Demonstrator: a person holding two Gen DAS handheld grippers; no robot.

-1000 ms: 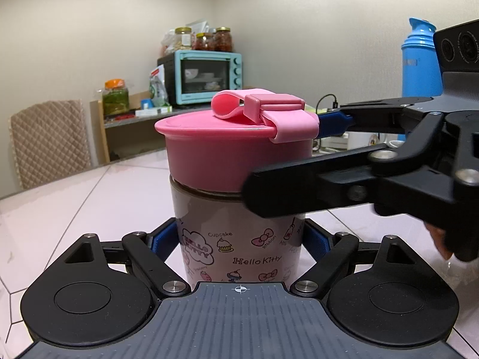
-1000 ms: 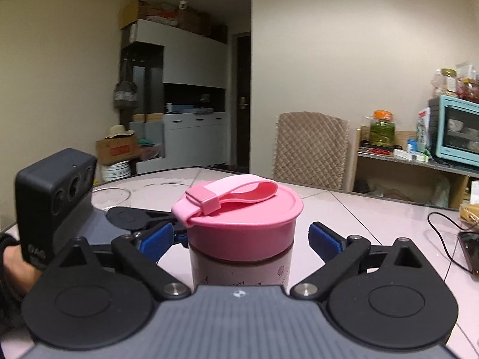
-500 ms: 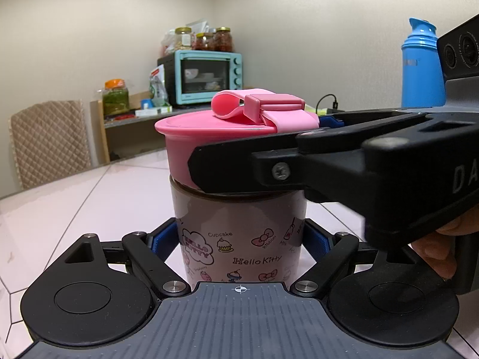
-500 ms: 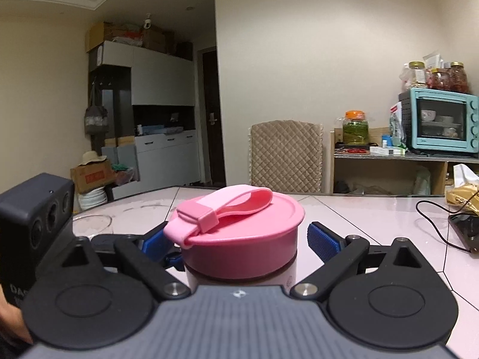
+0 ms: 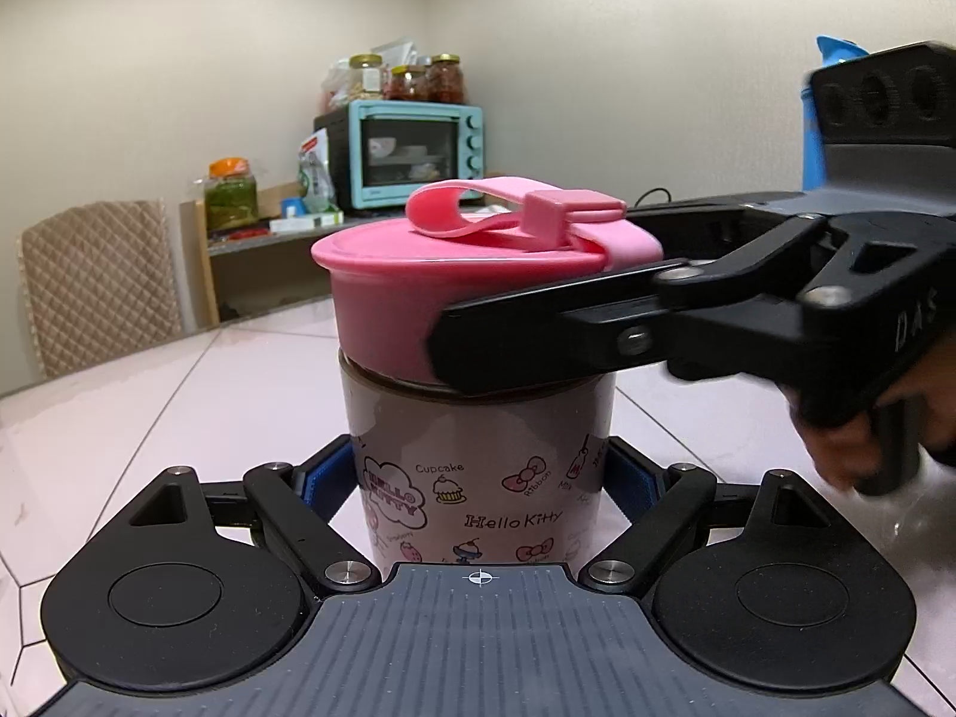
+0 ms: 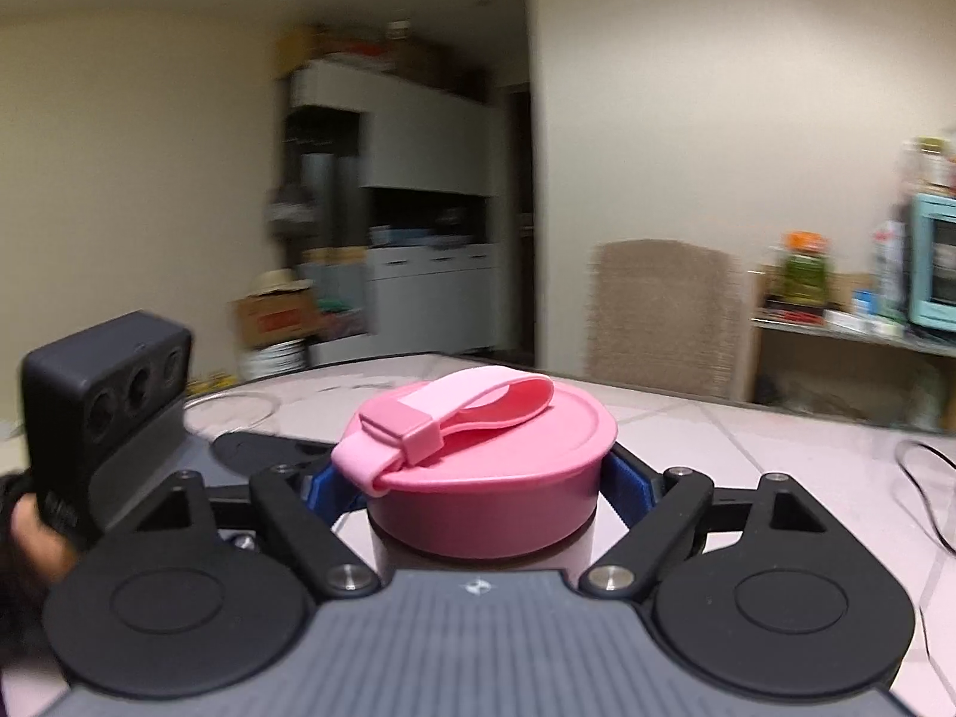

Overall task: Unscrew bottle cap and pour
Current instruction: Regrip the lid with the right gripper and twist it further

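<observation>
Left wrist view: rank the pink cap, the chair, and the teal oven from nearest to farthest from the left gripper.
From the left gripper, shut on the bottle:
1. Pink cap: directly above, on the bottle, right gripper clamped on it.
2. Chair: left, at the table's far edge.
3. Teal oven: centre back, on a shelf by the wall.

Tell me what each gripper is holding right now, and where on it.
The left gripper clamps the Hello Kitty bottle around its lower body. The right gripper grips the sides of the pink cap, which sits on the bottle.
</observation>
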